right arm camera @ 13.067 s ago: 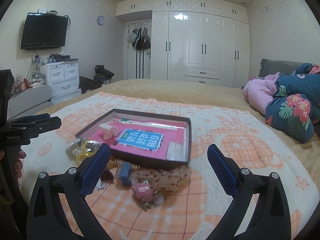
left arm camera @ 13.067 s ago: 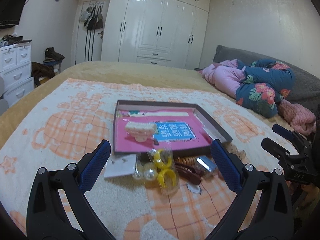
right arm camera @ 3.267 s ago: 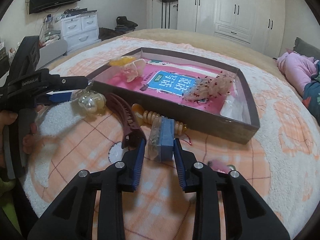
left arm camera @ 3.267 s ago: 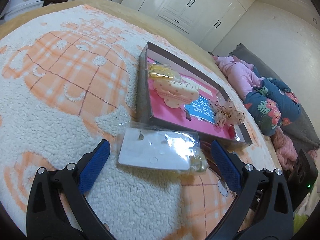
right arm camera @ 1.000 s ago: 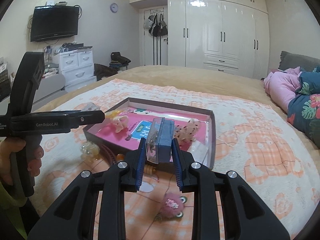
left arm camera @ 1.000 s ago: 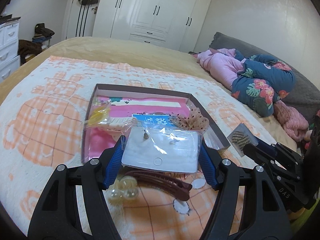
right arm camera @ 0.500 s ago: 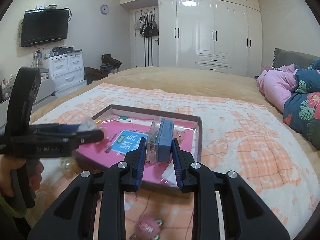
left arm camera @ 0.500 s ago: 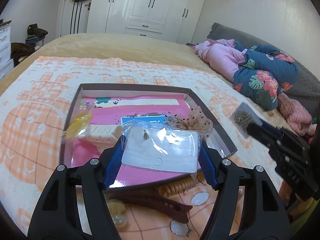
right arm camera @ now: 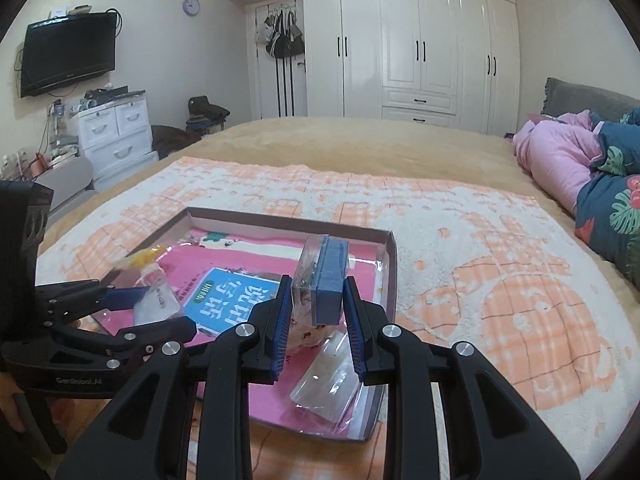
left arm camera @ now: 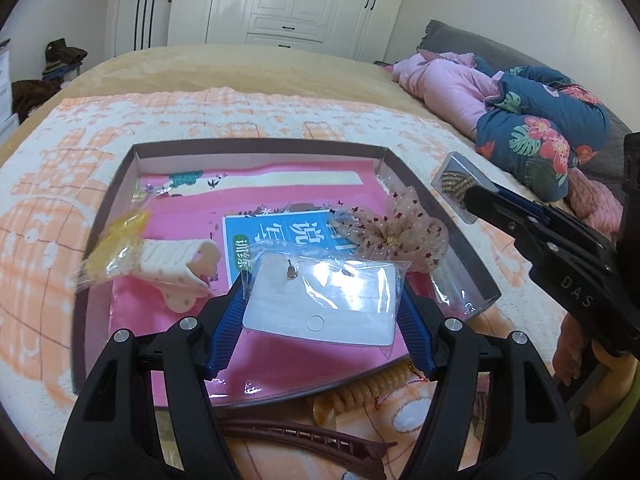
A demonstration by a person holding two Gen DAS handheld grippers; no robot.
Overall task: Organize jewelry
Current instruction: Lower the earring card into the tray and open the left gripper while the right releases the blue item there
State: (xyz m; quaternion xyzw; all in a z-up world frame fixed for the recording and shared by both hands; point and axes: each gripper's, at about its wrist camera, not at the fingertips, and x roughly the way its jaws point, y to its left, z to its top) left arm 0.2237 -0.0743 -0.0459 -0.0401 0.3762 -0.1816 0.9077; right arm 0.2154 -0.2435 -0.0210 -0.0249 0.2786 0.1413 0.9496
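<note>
A shallow brown box with a pink lining lies on the bed blanket; it also shows in the right wrist view. My left gripper is shut on a clear bag with a white earring card, held over the box's near half. My right gripper is shut on a small clear case with a blue insert, held above the box's right side; the case also shows in the left wrist view. In the box lie a cream hair claw, a yellow bagged item and a dotted mesh bow.
A dark red hair clip and an amber spiral hair tie lie on the blanket before the box. A clear plastic bag lies in the box's right corner. Bundled pink and floral bedding sits at the right.
Both grippers have moved forward over the box with their loads. The box now fills more of both views, and the right gripper's case is closer to the box's right side.
</note>
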